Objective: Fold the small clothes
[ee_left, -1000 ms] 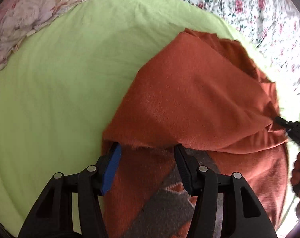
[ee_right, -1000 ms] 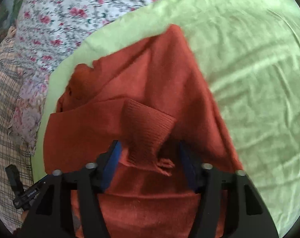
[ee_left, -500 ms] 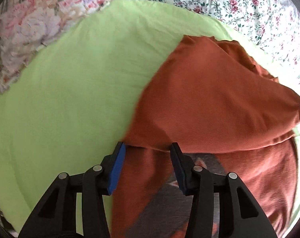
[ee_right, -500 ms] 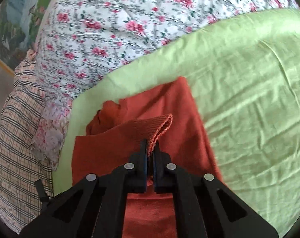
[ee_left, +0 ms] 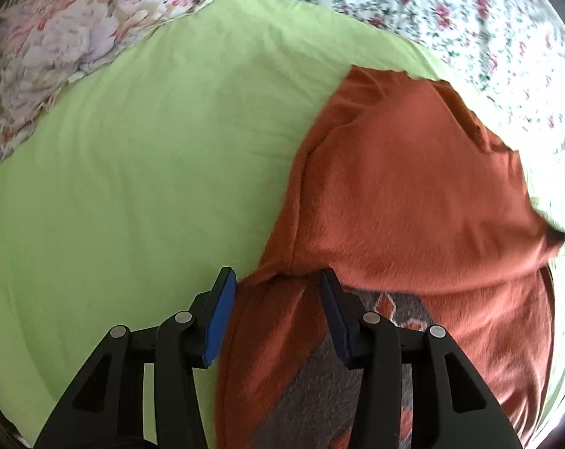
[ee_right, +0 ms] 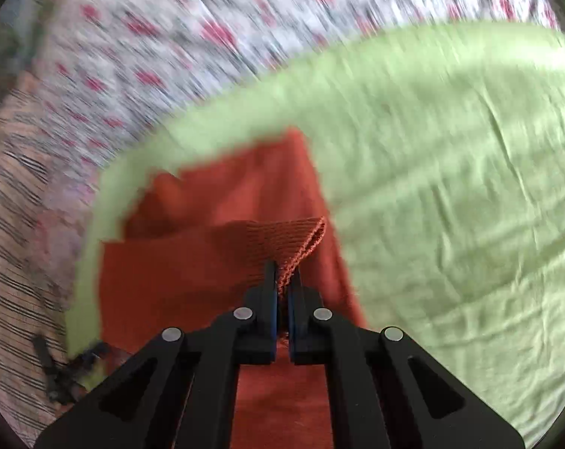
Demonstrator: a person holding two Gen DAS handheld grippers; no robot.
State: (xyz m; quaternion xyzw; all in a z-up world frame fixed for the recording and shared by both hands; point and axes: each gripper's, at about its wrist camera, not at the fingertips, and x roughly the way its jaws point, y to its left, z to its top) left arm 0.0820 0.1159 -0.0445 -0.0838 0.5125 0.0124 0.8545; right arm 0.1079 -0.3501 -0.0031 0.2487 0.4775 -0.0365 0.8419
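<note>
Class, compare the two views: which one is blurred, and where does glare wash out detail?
Right wrist view: motion blur smears the floral sheet, though the right gripper stays sharp. Left wrist view: mostly crisp, with glare bleaching the floral sheet's right edge; fisheye bends both.

Rust-orange fleece garment (ee_left: 413, 194) lies on the lime-green sheet (ee_left: 132, 187), right of centre in the left wrist view, its upper layer pulled taut toward the right edge and lifted over a lower layer showing a grey patterned panel (ee_left: 319, 393) with orange diamond shapes. Ribbed knit cuff (ee_right: 293, 239) of the same orange, seen in the right wrist view, is raised off the flat body of the garment and bunched to a point. Far edge is uneven and rumpled near the sheet's border.
</note>
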